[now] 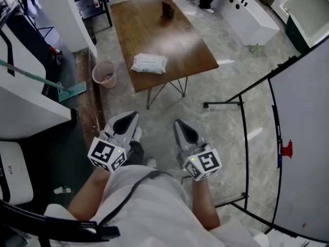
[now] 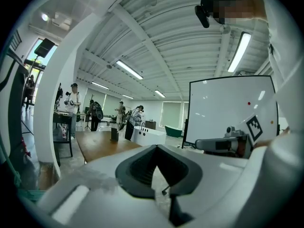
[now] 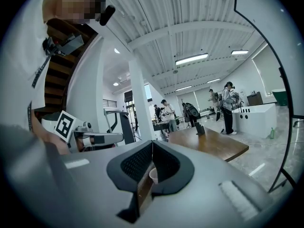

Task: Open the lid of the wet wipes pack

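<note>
Wet wipes pack (image 1: 149, 64) is well apart from both grippers, which we hold nearest to us, over the stone floor (image 1: 169, 107) short of the wooden table (image 1: 180, 45).

Left gripper (image 1: 133, 116): it sits off the table's near left corner. In the left gripper view its jaws meet at the tips. Only floor shows through the gap behind them, and nothing is held.

Right gripper (image 1: 178, 122): it sits off the table's near edge, beside the left one and not touching it. In the right gripper view its jaws are closed together and grip nothing.

A pink waste bin (image 1: 104, 74) stands on the floor just beside the table's near left corner. A teal broom head (image 1: 71, 90) lies on the floor left of the table. To the right of the table stands a whiteboard (image 1: 303, 138) on a black frame.

On the table, the pack lies flat near the near edge, about midway across. It is white with green print. We cannot make out its lid at this size.

A small dark upright object (image 1: 167, 10) stands at the table's far end. Nothing else is on the table.

Beyond the table's far right corner stands a long white unit (image 1: 245, 14). In the gripper views several people (image 2: 135, 120) stand past the table's far end.
</note>
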`<state>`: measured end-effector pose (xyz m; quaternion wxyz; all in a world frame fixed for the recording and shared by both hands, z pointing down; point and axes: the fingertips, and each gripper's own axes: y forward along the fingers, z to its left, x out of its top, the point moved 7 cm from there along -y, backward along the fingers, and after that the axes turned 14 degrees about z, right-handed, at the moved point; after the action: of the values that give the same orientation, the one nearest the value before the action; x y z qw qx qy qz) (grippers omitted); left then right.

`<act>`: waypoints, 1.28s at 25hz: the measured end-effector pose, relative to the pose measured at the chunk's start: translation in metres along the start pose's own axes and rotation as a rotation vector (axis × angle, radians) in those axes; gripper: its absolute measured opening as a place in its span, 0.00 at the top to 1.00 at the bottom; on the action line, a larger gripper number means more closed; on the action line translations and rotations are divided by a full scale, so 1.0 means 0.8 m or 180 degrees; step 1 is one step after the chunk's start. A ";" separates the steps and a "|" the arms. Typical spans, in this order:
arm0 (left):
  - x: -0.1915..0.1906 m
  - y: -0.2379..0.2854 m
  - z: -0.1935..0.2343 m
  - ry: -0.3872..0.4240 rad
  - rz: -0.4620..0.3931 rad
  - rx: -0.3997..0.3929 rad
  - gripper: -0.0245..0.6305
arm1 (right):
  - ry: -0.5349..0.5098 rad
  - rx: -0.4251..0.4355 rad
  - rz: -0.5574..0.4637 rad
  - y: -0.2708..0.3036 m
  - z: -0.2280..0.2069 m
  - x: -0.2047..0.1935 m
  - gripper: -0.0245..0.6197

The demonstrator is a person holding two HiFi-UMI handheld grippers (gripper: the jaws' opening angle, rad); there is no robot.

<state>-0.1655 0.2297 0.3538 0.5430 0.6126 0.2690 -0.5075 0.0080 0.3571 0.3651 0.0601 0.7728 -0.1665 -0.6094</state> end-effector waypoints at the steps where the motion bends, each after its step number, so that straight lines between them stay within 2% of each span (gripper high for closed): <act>1: 0.003 0.006 0.006 -0.0002 0.0001 -0.0013 0.96 | 0.0001 -0.0011 0.0008 0.006 -0.004 0.003 0.95; 9: 0.032 0.057 0.077 -0.0008 0.0035 -0.0111 0.96 | -0.0085 -0.0087 0.0075 0.077 -0.035 0.041 0.95; 20: 0.079 0.128 0.184 0.0084 0.0078 -0.0394 0.95 | -0.0123 -0.0252 0.0157 0.181 -0.059 0.093 0.94; 32: 0.091 0.168 0.263 0.0027 0.0085 -0.0613 0.96 | -0.0122 -0.0446 0.0234 0.254 -0.070 0.118 0.94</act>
<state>-0.0917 -0.0193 0.3622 0.6050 0.5632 0.3106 -0.4694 0.0437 0.1295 0.3523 0.1332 0.7483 -0.1528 -0.6316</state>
